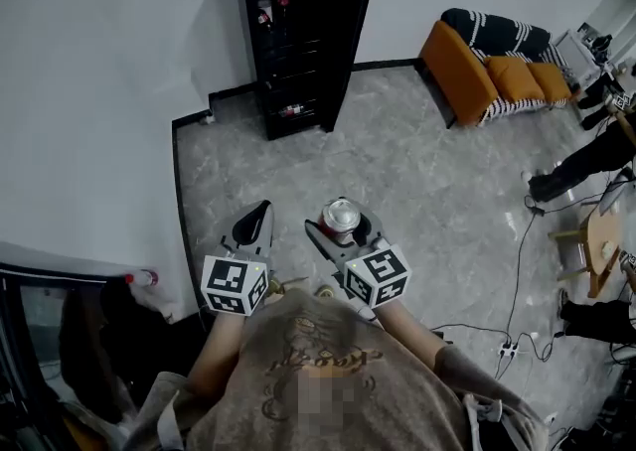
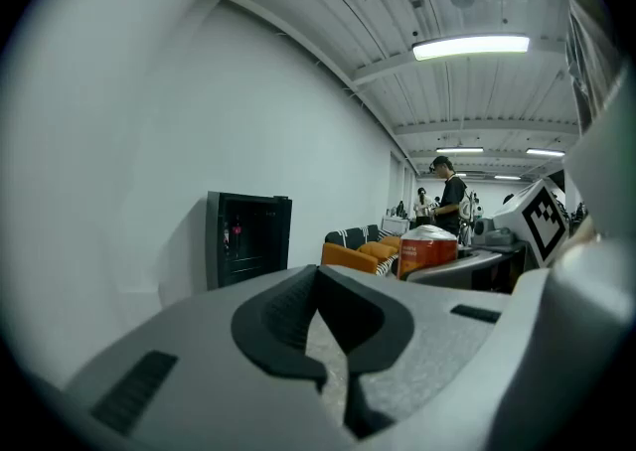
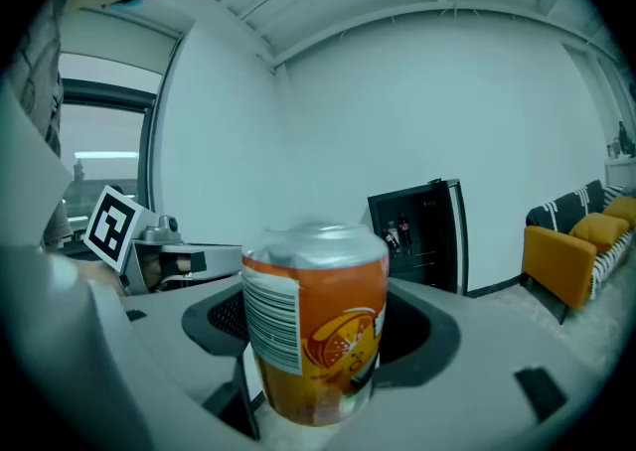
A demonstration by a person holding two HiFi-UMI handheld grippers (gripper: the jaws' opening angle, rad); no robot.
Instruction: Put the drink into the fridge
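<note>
An orange drink can [image 1: 341, 214] with a silver top stands upright between the jaws of my right gripper [image 1: 343, 232], which is shut on it above the floor. In the right gripper view the can [image 3: 316, 325] fills the space between the jaws of that gripper [image 3: 318, 360]. My left gripper [image 1: 260, 218] hangs just to its left, shut with nothing in it [image 2: 333, 375]. The black fridge [image 1: 298, 42] stands against the far wall with its door swung open to the right. It also shows as the fridge [image 3: 417, 230] ahead, and as the fridge [image 2: 248, 235].
Bottles [image 1: 266, 10] sit on the fridge's upper shelf. An orange sofa [image 1: 487, 67] stands at the back right. A person [image 1: 586, 156] and a small table [image 1: 601, 240] are at the right edge. Cables [image 1: 517, 270] and a power strip [image 1: 507, 350] lie on the floor.
</note>
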